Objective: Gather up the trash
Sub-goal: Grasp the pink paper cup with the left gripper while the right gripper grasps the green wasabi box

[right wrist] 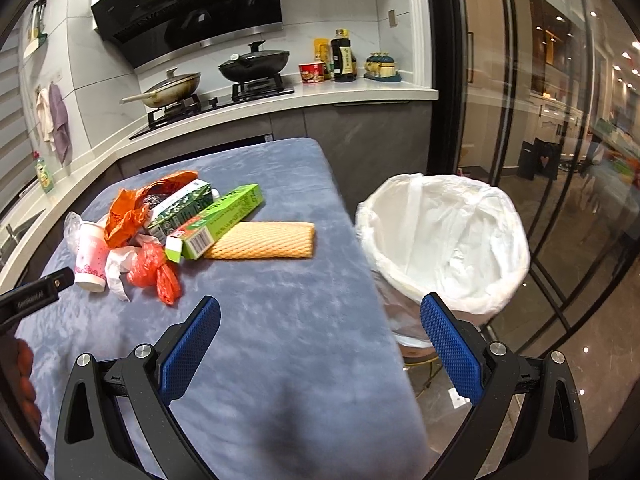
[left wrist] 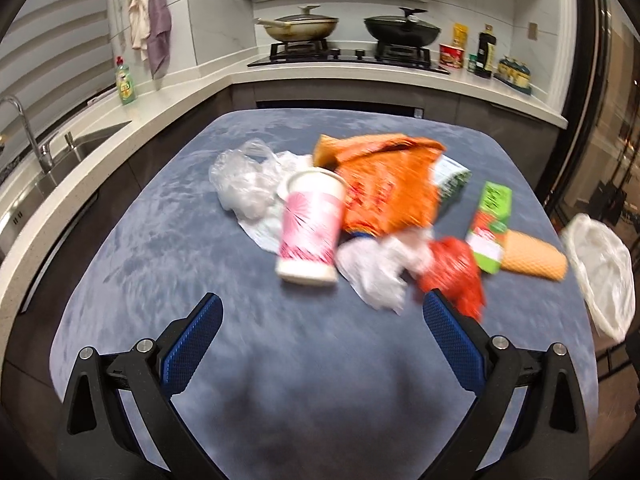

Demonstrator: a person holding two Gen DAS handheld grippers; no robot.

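Note:
A pile of trash lies on the blue-grey table cloth (left wrist: 160, 248): a pink paper cup (left wrist: 310, 232) on its side, an orange bag (left wrist: 384, 188), clear plastic (left wrist: 240, 180), a white wrapper (left wrist: 376, 268), a red bag (left wrist: 456, 272), a green carton (left wrist: 490, 224) and a yellow foam sleeve (left wrist: 534, 256). My left gripper (left wrist: 322, 310) is open just in front of the cup and white wrapper, holding nothing. My right gripper (right wrist: 320, 312) is open and empty over the table's right edge. The white-lined trash bin (right wrist: 444, 236) stands beside the table. The foam sleeve (right wrist: 264, 240) and green carton (right wrist: 218, 220) lie ahead-left.
A counter (left wrist: 360, 76) with a stove, two pans (left wrist: 402, 30), bottles and a noodle cup runs behind the table. A sink and tap (left wrist: 36, 136) are at the left. Glass sliding doors (right wrist: 560, 140) stand to the right of the bin. The left gripper's finger (right wrist: 36, 292) shows at the left edge.

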